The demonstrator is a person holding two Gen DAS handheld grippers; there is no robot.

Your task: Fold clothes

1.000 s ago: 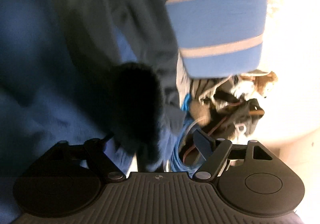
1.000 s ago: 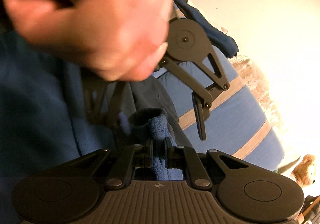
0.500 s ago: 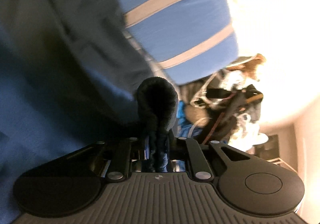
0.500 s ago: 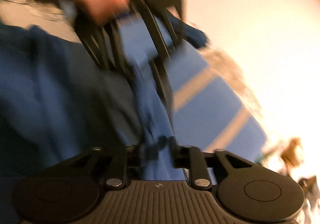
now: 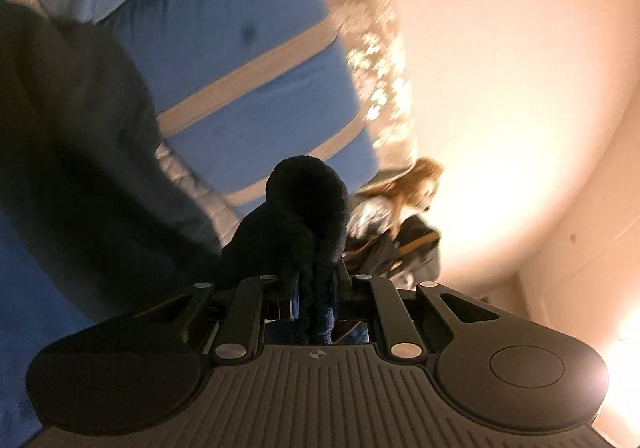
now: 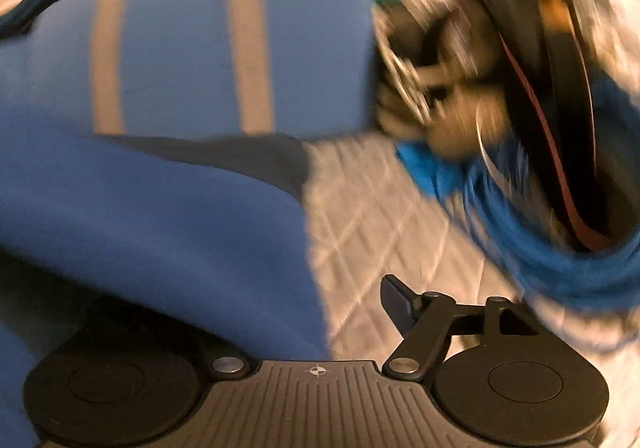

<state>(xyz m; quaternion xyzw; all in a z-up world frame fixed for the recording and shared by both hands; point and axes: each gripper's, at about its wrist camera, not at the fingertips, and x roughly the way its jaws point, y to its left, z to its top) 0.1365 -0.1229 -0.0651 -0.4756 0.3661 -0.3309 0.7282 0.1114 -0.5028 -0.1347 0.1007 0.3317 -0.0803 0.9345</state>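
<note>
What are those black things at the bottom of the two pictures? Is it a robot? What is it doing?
No robot: a person holds a pincher tool in each hand, and each tool carries a camera looking along its two fingers. The left gripper is shut on a fold of dark blue fleece garment. The right gripper is open; one finger shows, and blue cloth covers the other side. Underneath is a quilted bedspread, with a blue cushion with tan stripes behind. The pile on the right is too blurred to name.
</note>
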